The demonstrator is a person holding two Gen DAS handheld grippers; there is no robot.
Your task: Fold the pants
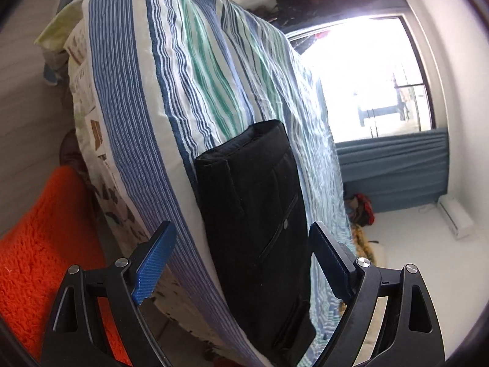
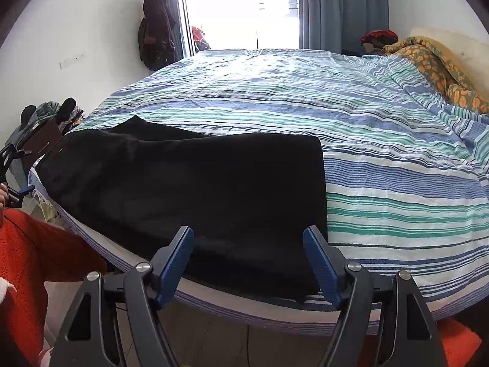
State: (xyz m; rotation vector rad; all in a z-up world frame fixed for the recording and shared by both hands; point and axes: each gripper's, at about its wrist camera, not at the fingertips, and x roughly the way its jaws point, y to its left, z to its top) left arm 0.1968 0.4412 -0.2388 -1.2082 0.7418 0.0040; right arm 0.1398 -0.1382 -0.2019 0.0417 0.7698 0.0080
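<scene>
The black pants (image 2: 195,195) lie folded into a flat, long rectangle at the near edge of the striped bed (image 2: 382,189), filling the lower centre of the frame. Both the left gripper (image 1: 241,263) and right gripper (image 2: 247,263) hang released and empty before them, so I judge at most one final fold remains.

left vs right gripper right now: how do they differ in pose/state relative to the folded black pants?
The left gripper views the folded black pants end-on, with the striped bedsheet strongly tilted in its view; the right gripper views the pants side-on, with the sheet level. The left frames a narrow end with the pocket and button in view, the right the near long edge. Shared: both have blue pads, stand open and grip nothing.
</scene>
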